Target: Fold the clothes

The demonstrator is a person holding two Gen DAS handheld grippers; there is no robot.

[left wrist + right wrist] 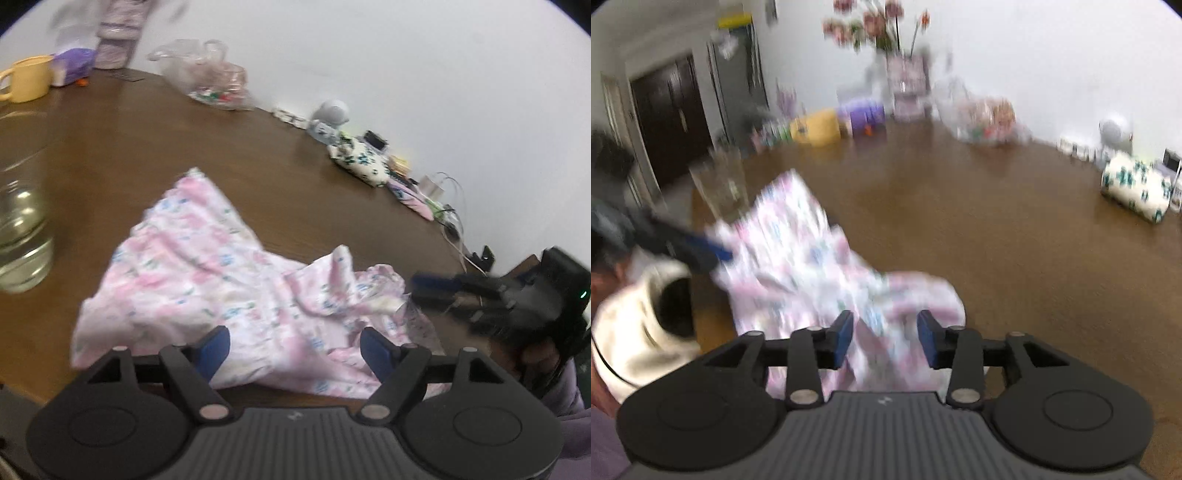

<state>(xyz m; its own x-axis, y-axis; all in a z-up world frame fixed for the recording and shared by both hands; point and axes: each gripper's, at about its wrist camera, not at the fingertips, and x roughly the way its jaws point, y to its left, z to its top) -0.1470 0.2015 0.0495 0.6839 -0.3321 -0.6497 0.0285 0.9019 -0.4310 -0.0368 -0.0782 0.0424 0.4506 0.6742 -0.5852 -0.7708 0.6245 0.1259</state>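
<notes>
While both views are pretty smeared, the pink flowery garment (207,273) is easy to spot: it lies crumpled on the brown table (288,177), near the front edge, one end stretched flat toward a clear glass jar (22,236) and the other end bunched up.

From the left wrist view, the left gripper (293,349) hovers over the near edge of the cloth with its blue pads (214,347) spread wide, fabric under the gap but nothing pinched. Off to the side, the right gripper (436,286) reaches in at the bunched end.

From the right wrist view, the right gripper sits part-way apart over the rumpled end; cloth shows between the pads, but I can't tell whether they actually press on it. A cream sleeve (639,332) shows at the edge.

Along the back by the wall: a yellow mug (27,79), a purple pack (72,66), a clear plastic bag (210,79) and a white flowery pouch (364,162).
</notes>
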